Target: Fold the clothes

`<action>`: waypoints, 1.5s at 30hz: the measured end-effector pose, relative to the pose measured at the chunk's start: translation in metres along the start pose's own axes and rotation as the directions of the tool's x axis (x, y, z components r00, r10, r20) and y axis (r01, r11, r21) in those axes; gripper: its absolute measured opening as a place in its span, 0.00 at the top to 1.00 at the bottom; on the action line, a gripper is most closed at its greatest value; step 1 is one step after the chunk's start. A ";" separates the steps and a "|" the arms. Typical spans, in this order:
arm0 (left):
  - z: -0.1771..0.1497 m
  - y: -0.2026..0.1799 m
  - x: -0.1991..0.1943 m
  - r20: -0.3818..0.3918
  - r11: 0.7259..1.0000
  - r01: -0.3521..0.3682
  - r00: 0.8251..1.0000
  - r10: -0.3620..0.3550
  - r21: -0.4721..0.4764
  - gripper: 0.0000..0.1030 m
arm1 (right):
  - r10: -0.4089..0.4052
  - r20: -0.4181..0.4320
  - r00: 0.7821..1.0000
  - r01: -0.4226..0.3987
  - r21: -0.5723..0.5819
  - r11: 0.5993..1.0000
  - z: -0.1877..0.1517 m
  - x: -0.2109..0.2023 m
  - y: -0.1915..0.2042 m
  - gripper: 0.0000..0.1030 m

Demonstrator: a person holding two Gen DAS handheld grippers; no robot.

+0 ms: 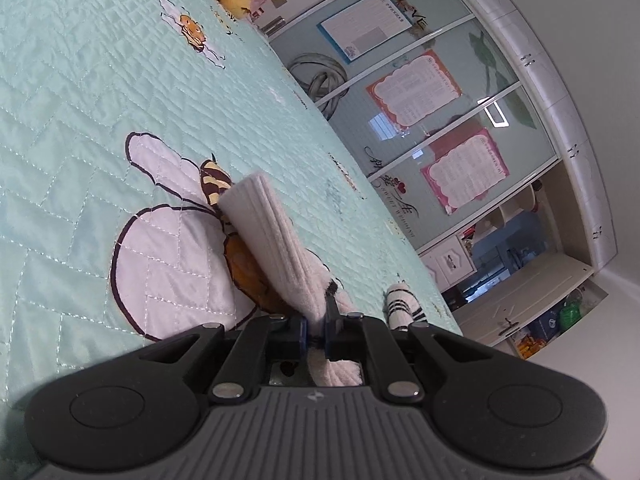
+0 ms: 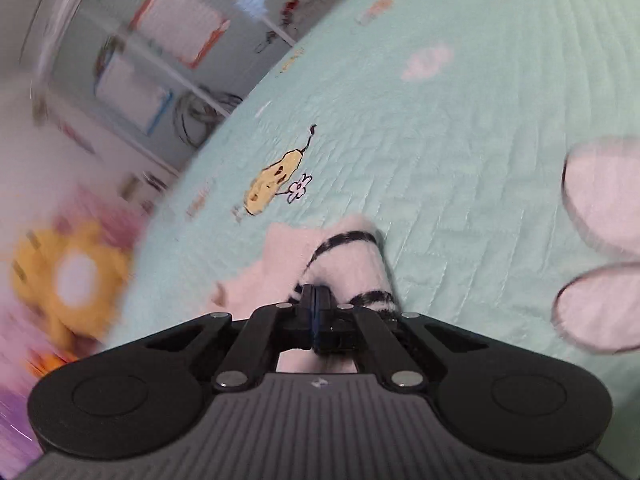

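So the left tongs (image 1: 316, 322) are pinched nearly shut on a fuzzy white sock (image 1: 266, 236), ribbed cuff sticking out ahead of them over the mint quilted bed (image 1: 80, 100). A second piece with black stripes (image 1: 402, 306) lies just right of those tongs on the bed.

The right tongs (image 2: 317, 300) look fully closed, and the striped white fabric (image 2: 352, 264) sits right at their tips, though with the blur I can't tell if they've actually caught any of it. Pinkish-white cloth (image 2: 256, 276) spreads to their left.

Looks like the pairing/fold step is underway. Next move probably needs the right side to get a confirmed pinch on the striped end, then bring both ends together.
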State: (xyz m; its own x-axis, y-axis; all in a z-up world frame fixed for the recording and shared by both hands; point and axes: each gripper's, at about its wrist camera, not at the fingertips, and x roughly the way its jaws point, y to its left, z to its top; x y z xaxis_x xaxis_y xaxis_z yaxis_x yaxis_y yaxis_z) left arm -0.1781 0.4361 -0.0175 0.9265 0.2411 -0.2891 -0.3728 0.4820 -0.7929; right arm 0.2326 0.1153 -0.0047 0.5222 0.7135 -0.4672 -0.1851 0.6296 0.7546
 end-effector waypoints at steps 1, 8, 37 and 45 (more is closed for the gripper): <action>0.000 0.000 0.001 -0.001 1.000 -0.006 1.000 0.006 0.002 0.92 | 0.025 0.011 1.000 -0.025 0.019 1.000 0.000 -0.001 -0.003 1.00; 0.001 0.002 0.004 -0.006 0.999 -0.036 0.999 0.036 0.018 0.89 | 0.066 0.068 0.996 -0.076 0.158 0.984 -0.010 -0.029 -0.021 0.95; -0.119 -0.187 -0.086 -0.423 0.921 0.254 0.899 -0.112 0.295 0.38 | -0.022 0.003 1.000 0.022 -0.111 0.994 -0.287 -0.409 -0.074 0.48; -0.180 -0.194 0.007 -0.519 0.939 0.126 0.853 0.064 0.322 0.39 | -0.035 0.038 0.999 0.039 -0.115 0.993 -0.293 -0.413 -0.081 0.65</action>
State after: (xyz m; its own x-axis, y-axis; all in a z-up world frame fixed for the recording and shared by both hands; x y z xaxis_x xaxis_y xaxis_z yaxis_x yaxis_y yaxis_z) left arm -0.0894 0.1923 0.0377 0.7932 -0.2006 -0.5750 -0.2503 0.7534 -0.6080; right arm -0.2117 -0.1400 -0.0073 0.5596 0.6788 -0.4755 -0.2587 0.6882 0.6779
